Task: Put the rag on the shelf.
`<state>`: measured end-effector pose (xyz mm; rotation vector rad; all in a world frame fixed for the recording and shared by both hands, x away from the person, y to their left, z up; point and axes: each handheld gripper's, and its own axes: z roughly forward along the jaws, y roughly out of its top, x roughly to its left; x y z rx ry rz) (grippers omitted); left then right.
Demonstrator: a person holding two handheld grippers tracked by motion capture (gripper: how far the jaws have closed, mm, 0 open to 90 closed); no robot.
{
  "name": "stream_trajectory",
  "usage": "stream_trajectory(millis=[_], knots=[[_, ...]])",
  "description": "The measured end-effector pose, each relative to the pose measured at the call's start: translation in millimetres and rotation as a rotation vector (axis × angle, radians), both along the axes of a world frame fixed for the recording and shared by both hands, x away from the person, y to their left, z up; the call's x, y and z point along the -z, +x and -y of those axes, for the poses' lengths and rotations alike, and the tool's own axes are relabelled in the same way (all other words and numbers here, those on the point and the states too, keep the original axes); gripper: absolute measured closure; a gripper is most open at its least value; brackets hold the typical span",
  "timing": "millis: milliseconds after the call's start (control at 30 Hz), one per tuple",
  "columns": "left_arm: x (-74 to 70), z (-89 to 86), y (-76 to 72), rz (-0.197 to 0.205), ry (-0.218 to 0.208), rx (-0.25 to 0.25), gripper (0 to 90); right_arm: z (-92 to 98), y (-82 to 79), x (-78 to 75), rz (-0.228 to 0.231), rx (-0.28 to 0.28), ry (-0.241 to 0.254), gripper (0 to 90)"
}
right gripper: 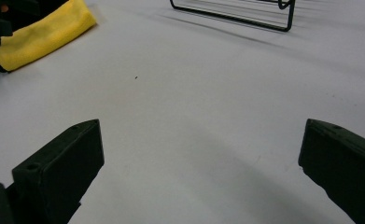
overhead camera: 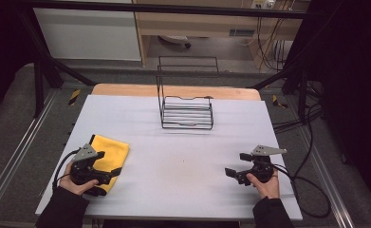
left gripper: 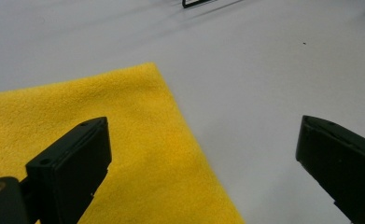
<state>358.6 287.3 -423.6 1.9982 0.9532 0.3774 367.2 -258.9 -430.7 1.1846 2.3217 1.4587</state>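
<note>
Yellow cloth (overhead camera: pixel 109 156) (folded) lies flat, table's left.

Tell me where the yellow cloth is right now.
In the high view the yellow cloth lies flat at the table's near left, partly under the open left hand-held gripper.

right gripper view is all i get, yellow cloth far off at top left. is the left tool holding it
Observer: No. In the left gripper view the left tool stands open over the yellow cloth, one jaw above the cloth and the other above bare table.
Operator: is the cloth flat or bunched
Observer: The high view shows it lying folded flat near the table's left edge, its near end under the left tool.
Operator: and that wire thing at the top
Observer: It is a black wire rack with a tall back frame, standing at the far middle of the table.
</note>
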Motion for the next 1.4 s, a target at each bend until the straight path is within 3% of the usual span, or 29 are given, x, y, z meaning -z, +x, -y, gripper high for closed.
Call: stream_trajectory(millis=[400, 833, 933, 1167, 1300, 1400], knots=[[-1.5, 3.6, -1.3, 0.002, 0.017, 0.014, 3.4, -0.8, -0.8, -0.6, -0.002, -0.002, 0.008, 0.7], [-18.8, 7.1, 10.8, -0.015, 0.028, -0.045, 4.9, -0.7, -0.4, -0.7, -0.002, 0.003, 0.006, 0.7], [-23.8, 10.5, 16.4, -0.01, 0.056, -0.065, 9.4, -1.6, 0.0, 0.1, -0.006, 0.003, 0.0, 0.8], [-30.3, 26.2, 32.2, -0.021, 0.076, -0.086, 18.0, -1.9, 0.6, 0.7, -0.006, 0.001, -0.008, 0.8], [-25.5, 35.2, 40.9, -0.034, 0.099, -0.107, 22.8, -1.8, 0.6, 0.7, -0.006, 0.002, -0.01, 0.8], [-18.7, 38.5, 45.3, -0.043, 0.109, -0.12, 31.9, -1.9, 0.7, 0.9, -0.006, 0.0, -0.011, 0.8]])
